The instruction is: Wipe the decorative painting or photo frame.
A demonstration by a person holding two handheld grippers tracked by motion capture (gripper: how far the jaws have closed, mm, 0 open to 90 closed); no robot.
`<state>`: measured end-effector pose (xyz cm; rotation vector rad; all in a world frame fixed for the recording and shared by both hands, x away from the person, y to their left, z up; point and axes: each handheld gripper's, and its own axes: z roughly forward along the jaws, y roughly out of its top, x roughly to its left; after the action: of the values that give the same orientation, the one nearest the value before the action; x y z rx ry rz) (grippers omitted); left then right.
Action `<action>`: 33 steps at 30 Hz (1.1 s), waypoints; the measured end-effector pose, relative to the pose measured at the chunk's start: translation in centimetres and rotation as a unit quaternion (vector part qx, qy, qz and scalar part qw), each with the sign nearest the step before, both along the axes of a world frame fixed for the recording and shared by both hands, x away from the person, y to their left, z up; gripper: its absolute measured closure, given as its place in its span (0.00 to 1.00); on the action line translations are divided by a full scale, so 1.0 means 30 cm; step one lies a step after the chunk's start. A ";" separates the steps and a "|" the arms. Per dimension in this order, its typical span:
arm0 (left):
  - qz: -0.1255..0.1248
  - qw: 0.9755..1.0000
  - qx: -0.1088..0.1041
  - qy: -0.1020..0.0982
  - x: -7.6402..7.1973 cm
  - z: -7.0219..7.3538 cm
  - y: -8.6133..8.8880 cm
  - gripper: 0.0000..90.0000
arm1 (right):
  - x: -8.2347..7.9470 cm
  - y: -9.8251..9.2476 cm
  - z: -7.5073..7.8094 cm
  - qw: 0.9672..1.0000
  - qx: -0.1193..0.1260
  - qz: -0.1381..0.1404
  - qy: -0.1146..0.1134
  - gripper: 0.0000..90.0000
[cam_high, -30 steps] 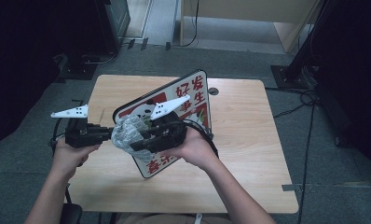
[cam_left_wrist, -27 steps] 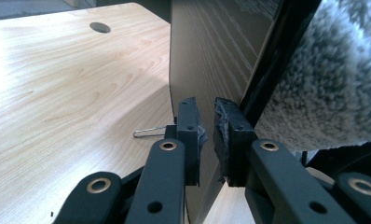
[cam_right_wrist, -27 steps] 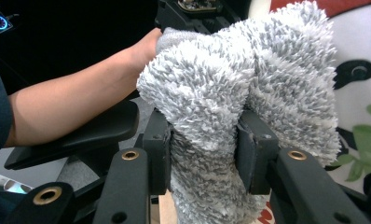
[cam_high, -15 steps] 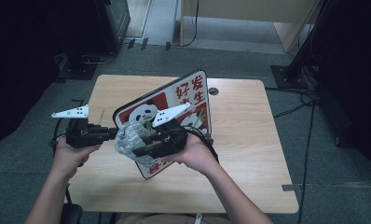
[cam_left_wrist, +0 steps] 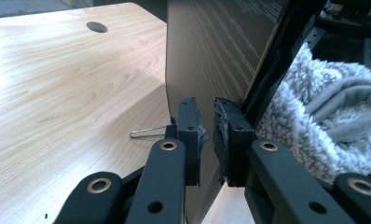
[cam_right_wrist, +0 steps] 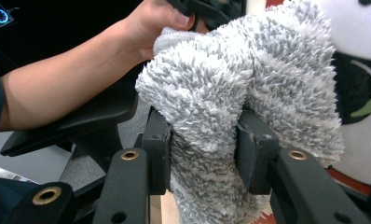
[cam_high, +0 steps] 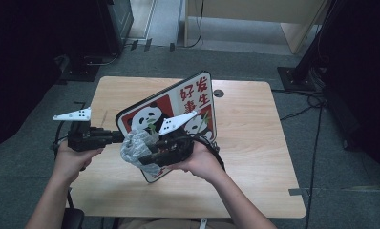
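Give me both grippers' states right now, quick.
Left gripper: shut on the edge of the panda board.
Right gripper: shut on the grey fluffy cloth, against the board's face.

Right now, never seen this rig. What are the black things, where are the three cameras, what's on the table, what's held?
No robot here: a person holds a hand-operated two-jaw claw in each hand at a wooden table.

The high view is a fixed camera above the person, looking forward and down. The other two pictures come from cameras riding on each claw, looking along its black jaws.

The left claw is shut on the edge of a panda board, a panel with red and white panda artwork that is propped up on edge at a tilt. The left gripper view shows its plain wood-grain back.

The right claw is shut on a grey fluffy cloth, which it presses against the printed face of the board, apparently wiping it.

A thin metal wire lies by the board's foot.
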<state>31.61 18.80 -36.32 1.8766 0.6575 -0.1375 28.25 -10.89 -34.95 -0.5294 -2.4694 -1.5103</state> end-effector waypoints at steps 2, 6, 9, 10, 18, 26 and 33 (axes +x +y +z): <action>-0.001 1.000 0.000 0.000 0.000 0.000 0.000 0.90 | -0.002 -0.003 -0.007 1.000 -0.002 0.000 0.002 0.68; -0.001 1.000 0.001 0.000 -0.001 0.000 0.000 0.90 | -0.006 -0.007 -0.025 1.000 -0.007 0.000 0.006 0.68; -0.002 1.000 0.003 -0.001 -0.001 0.000 -0.001 0.89 | -0.008 -0.010 -0.039 1.000 -0.009 0.000 0.005 0.68; -0.002 1.000 0.004 -0.001 -0.001 0.000 -0.002 0.89 | -0.010 -0.011 -0.043 1.000 -0.008 0.000 0.007 0.68; -0.005 1.000 0.004 -0.001 -0.002 -0.001 -0.005 0.89 | -0.019 -0.019 -0.080 1.000 -0.002 0.002 0.008 0.68; -0.006 1.000 0.006 0.000 -0.002 -0.003 -0.007 0.89 | -0.024 -0.023 -0.107 1.000 -0.005 0.003 0.013 0.68; -0.007 1.000 0.006 0.001 -0.004 -0.004 -0.008 0.89 | -0.039 -0.027 -0.153 1.000 -0.010 0.003 0.018 0.68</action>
<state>31.50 18.57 -36.44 1.8928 0.6490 -0.1449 27.07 -11.70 -39.54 -0.5480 -2.4593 -1.4638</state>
